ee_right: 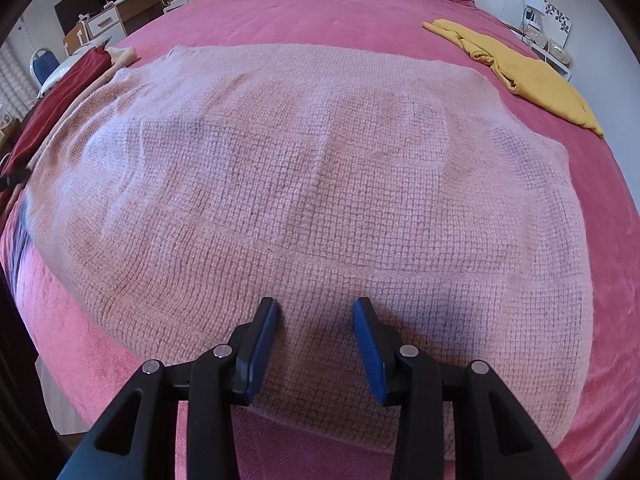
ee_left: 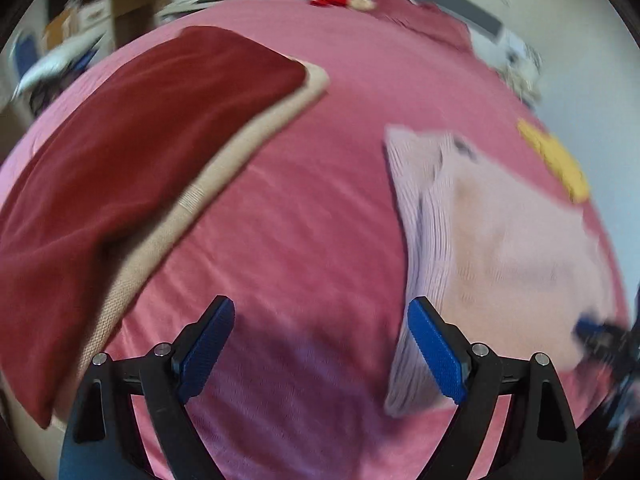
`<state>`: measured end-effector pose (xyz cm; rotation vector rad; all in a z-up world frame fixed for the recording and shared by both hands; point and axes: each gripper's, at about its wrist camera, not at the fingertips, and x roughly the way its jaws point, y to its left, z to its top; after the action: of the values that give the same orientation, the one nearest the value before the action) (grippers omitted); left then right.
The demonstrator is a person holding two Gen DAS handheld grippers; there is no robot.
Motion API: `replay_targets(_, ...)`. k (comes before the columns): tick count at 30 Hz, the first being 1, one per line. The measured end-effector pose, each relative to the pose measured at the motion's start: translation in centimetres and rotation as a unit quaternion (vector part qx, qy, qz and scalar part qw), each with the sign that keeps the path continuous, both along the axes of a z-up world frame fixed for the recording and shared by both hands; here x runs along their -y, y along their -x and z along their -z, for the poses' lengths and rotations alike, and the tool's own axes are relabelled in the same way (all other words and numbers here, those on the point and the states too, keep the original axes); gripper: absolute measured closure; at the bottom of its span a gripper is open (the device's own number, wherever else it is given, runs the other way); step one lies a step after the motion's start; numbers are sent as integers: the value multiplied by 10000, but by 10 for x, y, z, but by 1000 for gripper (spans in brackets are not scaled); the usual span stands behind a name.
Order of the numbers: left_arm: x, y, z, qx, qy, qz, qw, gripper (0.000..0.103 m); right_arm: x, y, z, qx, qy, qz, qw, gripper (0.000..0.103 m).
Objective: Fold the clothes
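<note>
Bedspread [ee_right: 320, 12], pink, carries pale knit garment [ee_right: 300, 184]; cabinets [ee_right: 120, 20] behind

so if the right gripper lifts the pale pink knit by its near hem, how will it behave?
The pale pink knit will probably sag and drape: it lies limp, following the bed. Its open weave looks light but stretchy, so the hem may elongate. The coarse texture should resist slipping.

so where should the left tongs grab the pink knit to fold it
Probably the knit's left side edge, coming from the bare bedspread side. It lies flat, so only that slightly raised edge offers a lip for the open left tongs.
</note>
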<state>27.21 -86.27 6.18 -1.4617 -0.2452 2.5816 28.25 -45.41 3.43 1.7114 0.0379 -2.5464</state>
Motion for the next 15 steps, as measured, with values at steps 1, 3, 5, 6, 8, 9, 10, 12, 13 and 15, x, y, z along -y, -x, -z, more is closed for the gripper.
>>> replay_targets(1,-7,3,-3,-14,0,84,10000,13,0,1,-1,42,12,-40,10000,63)
replay_targets(3,-28,11,-7,-43,144,405,9991,13,-4,3,-7,148,144,-180,9996,63)
replay_targets(5,-56,19,-10,-86,392,899,9951,13,-15,2,-21,49,451,-220,9987,63)
replay_targets(6,-63,30,-12,-110,493,1110,9925,12,-21,1,-29,-19,614,-235,9978,63)
replay_targets(8,-87,41,-8,-158,789,1430,9865,12,-43,-1,-47,-264,926,-47,9953,62)
replay_targets(9,-94,46,-5,-130,907,1477,9848,12,-56,-2,-53,-325,1049,79,9939,61)
replay_targets(10,-99,53,0,-62,995,1503,9836,12,-69,-3,-56,-356,1159,210,9924,61)
replay_targets(12,-105,63,8,46,1091,1512,9824,12,-96,-5,-63,-419,1378,473,9884,59)
replay_targets(13,-106,68,12,93,1062,1513,9827,12,-107,-5,-65,-411,1417,557,9875,59)
replay_targets(15,-106,71,19,183,958,1532,9834,12,-126,-2,-66,-364,1439,687,9865,59)
